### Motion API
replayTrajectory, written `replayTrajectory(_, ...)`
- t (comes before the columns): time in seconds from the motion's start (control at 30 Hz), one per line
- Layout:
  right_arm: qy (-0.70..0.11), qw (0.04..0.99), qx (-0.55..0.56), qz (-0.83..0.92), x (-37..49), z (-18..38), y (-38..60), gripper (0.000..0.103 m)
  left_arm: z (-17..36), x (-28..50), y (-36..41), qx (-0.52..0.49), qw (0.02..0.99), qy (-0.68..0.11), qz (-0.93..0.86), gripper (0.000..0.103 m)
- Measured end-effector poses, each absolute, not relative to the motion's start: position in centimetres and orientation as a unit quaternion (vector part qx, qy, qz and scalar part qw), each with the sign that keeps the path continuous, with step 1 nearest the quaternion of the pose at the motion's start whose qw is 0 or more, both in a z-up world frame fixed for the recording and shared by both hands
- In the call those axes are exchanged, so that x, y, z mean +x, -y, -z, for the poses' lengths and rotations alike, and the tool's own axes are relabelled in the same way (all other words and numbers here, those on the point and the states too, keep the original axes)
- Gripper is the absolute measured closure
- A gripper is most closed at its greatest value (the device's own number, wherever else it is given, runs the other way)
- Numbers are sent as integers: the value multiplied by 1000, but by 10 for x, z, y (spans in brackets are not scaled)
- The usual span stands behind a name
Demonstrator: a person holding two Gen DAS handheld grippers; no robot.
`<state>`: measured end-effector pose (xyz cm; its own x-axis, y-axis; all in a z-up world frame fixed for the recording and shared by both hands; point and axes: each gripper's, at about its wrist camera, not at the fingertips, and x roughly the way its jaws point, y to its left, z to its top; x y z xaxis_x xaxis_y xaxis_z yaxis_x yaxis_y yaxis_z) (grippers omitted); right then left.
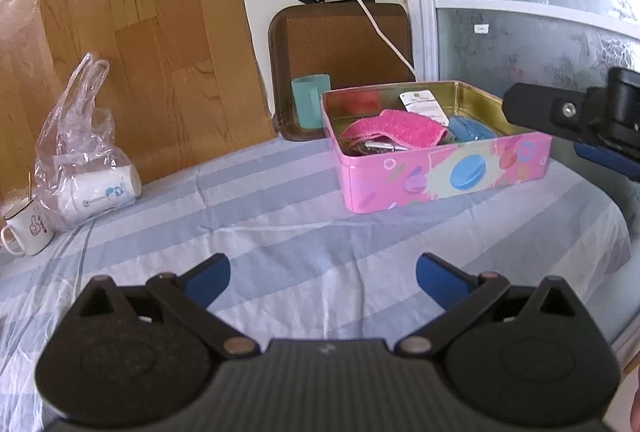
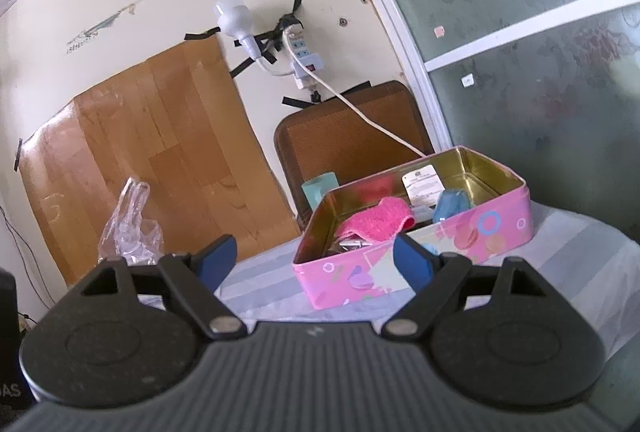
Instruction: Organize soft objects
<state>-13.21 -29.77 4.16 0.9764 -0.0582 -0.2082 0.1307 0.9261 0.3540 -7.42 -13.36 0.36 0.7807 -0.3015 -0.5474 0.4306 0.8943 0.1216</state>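
A pink tin box stands open on the striped tablecloth at the back right; it also shows in the right wrist view. Inside lie a pink fuzzy cloth, a blue soft object, a white tag card and some metal bits. My left gripper is open and empty, low over the cloth in front of the box. My right gripper is open and empty, raised in front of the box; part of it shows at the left wrist view's right edge.
A clear plastic bag holding a white cup lies at the left, with an enamel mug beside it. A teal cup stands behind the box against a brown tray. A white cable hangs from the wall socket.
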Motion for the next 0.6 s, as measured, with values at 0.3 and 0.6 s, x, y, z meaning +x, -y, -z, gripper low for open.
replayTrajectory(0.3, -107, 974, 192, 49, -124, -33, 301, 15, 6, -66, 140, 128, 931, -282, 194, 0)
replayTrajectory(0.6, -110, 972, 200, 56, -122, -28, 305, 15, 13, -62, 149, 140, 927, -288, 195, 0)
